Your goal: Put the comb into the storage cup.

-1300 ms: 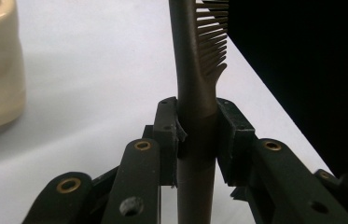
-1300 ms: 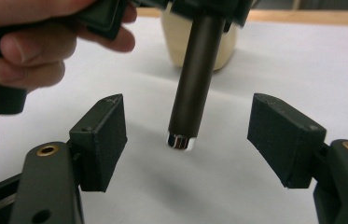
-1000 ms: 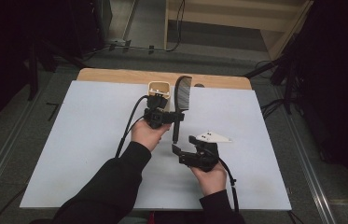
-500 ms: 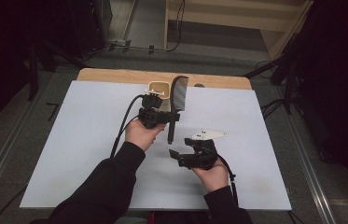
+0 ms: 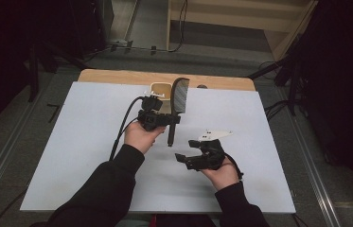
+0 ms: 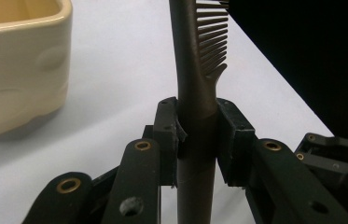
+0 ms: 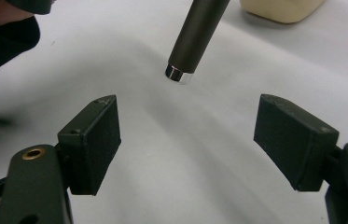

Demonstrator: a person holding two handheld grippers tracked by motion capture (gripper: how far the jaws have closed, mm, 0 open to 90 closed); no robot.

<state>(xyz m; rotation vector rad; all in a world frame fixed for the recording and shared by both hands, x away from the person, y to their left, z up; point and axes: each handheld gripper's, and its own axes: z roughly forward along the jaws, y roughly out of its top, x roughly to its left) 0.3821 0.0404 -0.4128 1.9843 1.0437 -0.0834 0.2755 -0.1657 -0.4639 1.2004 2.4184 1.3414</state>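
Holding the black comb point(image 5: 179, 97) upright over the white table point(image 5: 84, 142), just beside the cream cup point(image 5: 161, 90), I judge the step is dropping it handle-first into that cup, so I should keep it vertical and clear the rim. My left gripper point(image 6: 197, 140) clamps the handle; my right gripper point(image 7: 188, 140) gapes wide, empty, below the handle's tip.
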